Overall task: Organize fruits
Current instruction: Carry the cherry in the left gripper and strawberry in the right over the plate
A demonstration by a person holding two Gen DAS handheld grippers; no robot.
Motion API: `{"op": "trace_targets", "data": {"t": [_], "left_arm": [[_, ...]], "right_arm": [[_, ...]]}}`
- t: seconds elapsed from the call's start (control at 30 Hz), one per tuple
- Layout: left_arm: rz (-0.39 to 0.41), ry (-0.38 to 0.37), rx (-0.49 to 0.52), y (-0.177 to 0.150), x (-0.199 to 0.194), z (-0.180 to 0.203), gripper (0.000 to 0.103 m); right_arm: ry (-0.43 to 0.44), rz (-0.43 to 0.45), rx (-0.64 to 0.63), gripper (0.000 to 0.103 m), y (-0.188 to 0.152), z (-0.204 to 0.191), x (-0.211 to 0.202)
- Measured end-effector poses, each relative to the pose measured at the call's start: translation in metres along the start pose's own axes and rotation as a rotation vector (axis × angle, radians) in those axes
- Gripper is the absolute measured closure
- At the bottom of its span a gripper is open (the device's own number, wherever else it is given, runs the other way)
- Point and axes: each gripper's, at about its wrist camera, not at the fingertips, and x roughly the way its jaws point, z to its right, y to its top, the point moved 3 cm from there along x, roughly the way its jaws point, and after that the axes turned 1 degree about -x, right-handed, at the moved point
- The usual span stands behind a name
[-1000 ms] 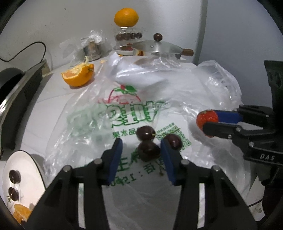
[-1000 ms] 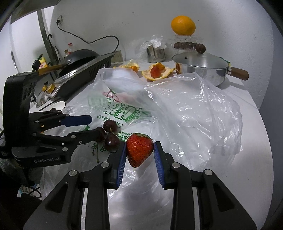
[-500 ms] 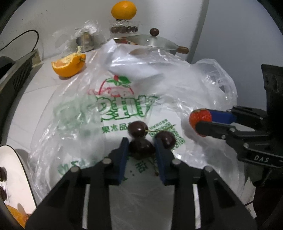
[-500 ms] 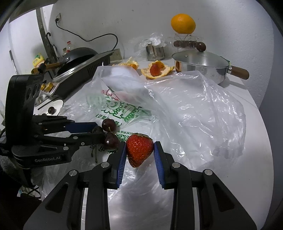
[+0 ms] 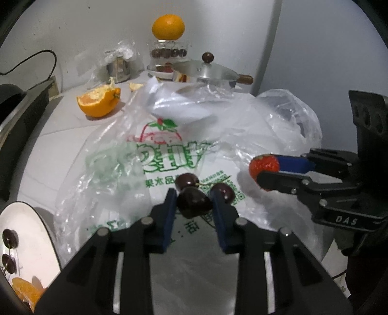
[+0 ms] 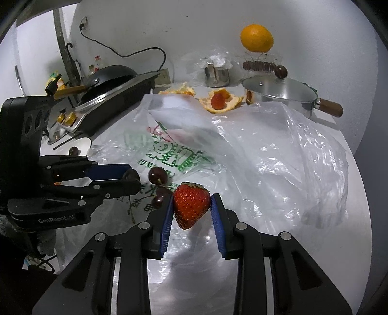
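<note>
Cherries on the printed plastic bag: three. One cherry pinched in the left gripper, whose pads previously stood spread beside it. Strawberry: one, clamped unchanged in the right gripper, above the bag.

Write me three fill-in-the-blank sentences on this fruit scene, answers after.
1. The right gripper holds a ____.
2. The left gripper is shut on a dark ____.
3. The whole orange sits on top of a glass ____.

Missing words: strawberry; cherry; jar
</note>
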Motion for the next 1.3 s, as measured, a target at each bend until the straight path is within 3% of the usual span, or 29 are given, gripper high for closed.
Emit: {"op": "trace_targets", "data": {"t": [0.67,1.3], "left_arm": [[0.104,0.046,0.012,-0.004,-0.062,-0.008,0.073],[0.156,0.079,-0.028,-0.03,-0.11,-0.04,0.073]], "right_arm": [[-0.005,0.037,-0.062,0.07,0.012,-0.044,-0.024],[0.014,0.038,-0.138,0.07,0.021,-0.104,-0.026]]}}
